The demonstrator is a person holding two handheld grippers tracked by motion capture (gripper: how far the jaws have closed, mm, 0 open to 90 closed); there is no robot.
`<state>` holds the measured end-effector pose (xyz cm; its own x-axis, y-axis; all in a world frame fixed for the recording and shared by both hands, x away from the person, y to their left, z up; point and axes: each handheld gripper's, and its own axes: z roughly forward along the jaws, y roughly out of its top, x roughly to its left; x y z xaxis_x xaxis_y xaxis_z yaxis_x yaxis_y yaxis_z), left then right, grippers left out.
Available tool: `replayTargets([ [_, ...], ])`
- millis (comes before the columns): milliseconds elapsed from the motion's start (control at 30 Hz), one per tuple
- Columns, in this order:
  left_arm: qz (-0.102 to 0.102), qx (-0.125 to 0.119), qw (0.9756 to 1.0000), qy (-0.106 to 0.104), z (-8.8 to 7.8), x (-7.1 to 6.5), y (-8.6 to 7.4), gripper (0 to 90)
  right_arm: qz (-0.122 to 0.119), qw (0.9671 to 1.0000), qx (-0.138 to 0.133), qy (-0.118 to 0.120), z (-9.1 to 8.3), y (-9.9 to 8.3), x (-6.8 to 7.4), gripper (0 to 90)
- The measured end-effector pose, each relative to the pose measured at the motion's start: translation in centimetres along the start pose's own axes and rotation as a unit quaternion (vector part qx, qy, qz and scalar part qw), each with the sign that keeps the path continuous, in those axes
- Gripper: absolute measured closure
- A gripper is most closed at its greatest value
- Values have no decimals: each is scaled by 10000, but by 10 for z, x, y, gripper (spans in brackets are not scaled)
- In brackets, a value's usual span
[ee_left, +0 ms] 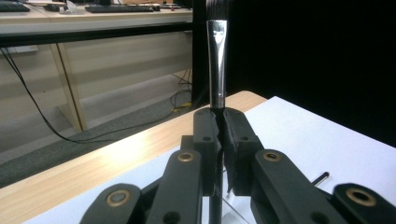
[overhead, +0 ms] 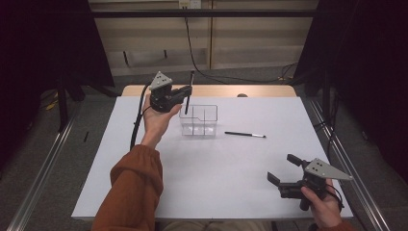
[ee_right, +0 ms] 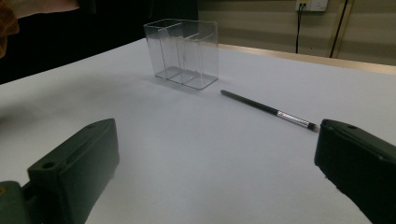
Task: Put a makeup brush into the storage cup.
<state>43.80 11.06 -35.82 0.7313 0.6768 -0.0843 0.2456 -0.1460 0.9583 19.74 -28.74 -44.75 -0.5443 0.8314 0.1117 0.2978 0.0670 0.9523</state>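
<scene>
On the white table (overhead: 202,178) at the far middle stands a clear box (overhead: 199,121) with dividers inside, open at the top. At the far left, the person's left hand, in an orange sleeve (overhead: 132,190), holds the left gripper (overhead: 186,94) up just beside the box's left edge, above table level. Its jaws are pressed together on a brush (overhead: 189,92), which stands nearly upright: metal ferrule and dark bristles (ee_left: 218,4) rise above the jaws, and the handle drops below them toward the box's rim. Near the front right corner, the right gripper (overhead: 283,168) is held low over the table, well apart from the box, its jaws spread wide with nothing between them. A second brush (overhead: 244,134) lies flat on the table just to the right of the box, its ferrule end pointing away from it.
</scene>
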Motion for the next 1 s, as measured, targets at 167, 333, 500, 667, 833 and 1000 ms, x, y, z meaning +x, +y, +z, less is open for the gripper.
replayTargets([
  [167, 10, -15, 10000, -35, 2, 1, -2, 846, 9, 10000, -2, 1, -1, 0, 0, 0],
  [333, -26, 39, 10000, -8, 3, 4, -6, 847, 2, 10000, 2, 4, -1, 0, 0, 0],
  [500, -6, 57, 10000, -33, 5, 5, -11, 846, -2, 10000, 2, 0, -1, 0, 0, 0],
  [667, -21, 93, 9999, -40, 7, 5, -15, 846, -6, 10000, 1, 2, -1, 0, 0, 0],
  [833, -42, 163, 9999, 33, 9, 6, -20, 846, -13, 10000, 10, 9, -1, 0, -1, 0],
  [1000, -70, 185, 9998, -13, 8, 8, -24, 846, 13, 10000, 5, 9, 0, 0, 0, 0],
])
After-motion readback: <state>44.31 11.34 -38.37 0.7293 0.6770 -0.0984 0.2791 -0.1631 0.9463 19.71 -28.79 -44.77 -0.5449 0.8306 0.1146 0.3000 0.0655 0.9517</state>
